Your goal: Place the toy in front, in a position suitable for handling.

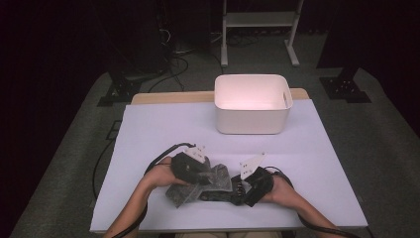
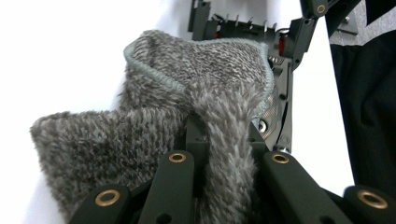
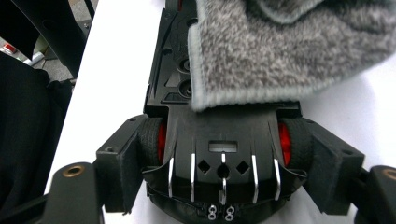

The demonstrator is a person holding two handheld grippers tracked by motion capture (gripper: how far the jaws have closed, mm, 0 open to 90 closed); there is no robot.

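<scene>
Fingers (image 2: 224, 140) tight on grey cloth (image 2: 154, 116)

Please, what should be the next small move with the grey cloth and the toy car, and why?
Probably a short wiping stroke: draw the left gripper, shut on the grey cloth, along the toy car. The right gripper clamps the car's end across its red-hubbed wheels, so it seems steady, and the cloth already drapes over the car's body.

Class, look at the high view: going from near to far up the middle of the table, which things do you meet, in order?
Grey cloth and black toy car → bare white table → white bin.
</scene>
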